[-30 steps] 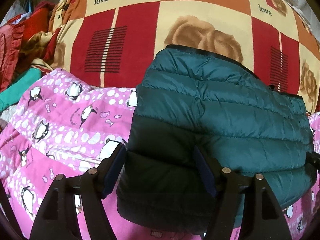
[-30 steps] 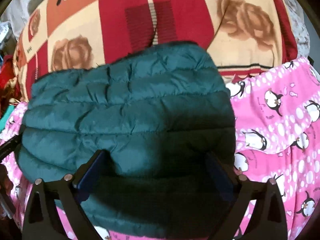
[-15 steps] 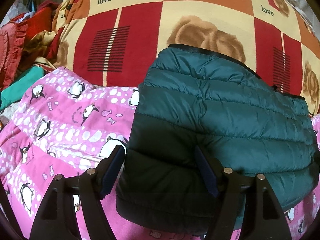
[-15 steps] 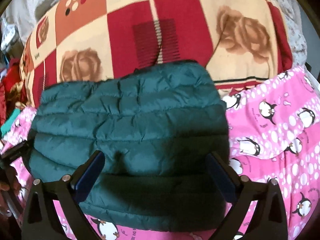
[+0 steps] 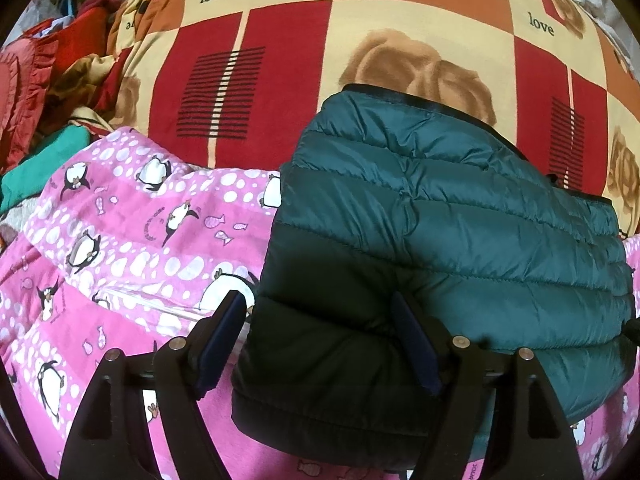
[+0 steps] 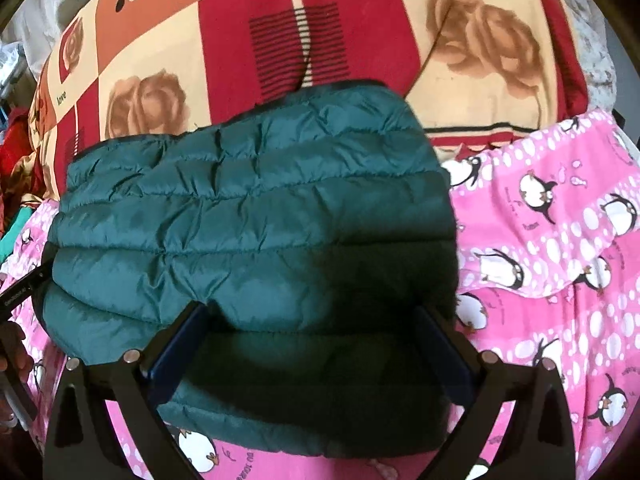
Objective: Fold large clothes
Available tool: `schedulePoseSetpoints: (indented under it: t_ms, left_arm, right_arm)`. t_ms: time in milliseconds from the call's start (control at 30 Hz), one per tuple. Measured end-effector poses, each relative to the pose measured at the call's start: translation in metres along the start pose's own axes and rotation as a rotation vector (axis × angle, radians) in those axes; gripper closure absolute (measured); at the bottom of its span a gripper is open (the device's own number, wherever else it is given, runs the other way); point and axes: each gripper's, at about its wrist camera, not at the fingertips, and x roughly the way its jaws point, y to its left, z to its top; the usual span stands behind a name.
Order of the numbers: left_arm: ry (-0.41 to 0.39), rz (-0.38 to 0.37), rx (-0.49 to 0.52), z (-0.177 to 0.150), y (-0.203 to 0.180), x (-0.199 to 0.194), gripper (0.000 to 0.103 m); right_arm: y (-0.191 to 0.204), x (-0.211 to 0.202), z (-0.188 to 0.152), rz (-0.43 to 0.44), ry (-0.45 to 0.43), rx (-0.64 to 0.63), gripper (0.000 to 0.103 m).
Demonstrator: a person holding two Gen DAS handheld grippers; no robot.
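The folded green puffer jacket point(image 5: 460, 240) lies on the pink penguin blanket point(image 5: 132, 240), its far edge against the rose-patterned quilt point(image 5: 288, 76). Left claw point(image 5: 320, 344) and right claw point(image 6: 308, 344) both hover wide above its near edge.

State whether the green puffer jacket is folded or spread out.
Folded: the green puffer jacket lies as a compact rectangular bundle on the pink penguin blanket, no sleeves showing.

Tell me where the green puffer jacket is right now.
The green puffer jacket lies folded on the pink penguin blanket, its far edge over the red rose-print quilt, between the open left gripper and right gripper.
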Motion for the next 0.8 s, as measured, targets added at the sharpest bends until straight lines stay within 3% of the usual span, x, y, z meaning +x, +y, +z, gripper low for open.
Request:
schedulePoseSetpoints:
  t_ms: [133, 400, 567, 733, 800]
  left_arm:
    - [0.004, -0.010, -0.003, 0.001, 0.000, -0.001, 0.058]
    - [0.038, -0.132, -0.076, 0.012, 0.013, 0.004, 0.058]
    - [0.098, -0.251, -0.198, 0.022, 0.030, 0.024, 0.057]
    - [0.143, -0.332, -0.269, 0.027, 0.036, 0.047, 0.049]
    - [0.156, -0.357, -0.288, 0.027, 0.037, 0.057, 0.040]
  right_arm:
    - [-0.002, -0.002, 0.002, -0.004, -0.009, 0.001, 0.000]
    - [-0.017, 0.002, 0.006, -0.006, -0.016, 0.042, 0.000]
    - [-0.036, 0.011, 0.015, -0.008, -0.012, 0.098, 0.000]
    - [-0.059, 0.037, 0.025, 0.060, 0.041, 0.181, 0.000]
    - [-0.067, 0.048, 0.028, 0.103, 0.052, 0.202, 0.000]
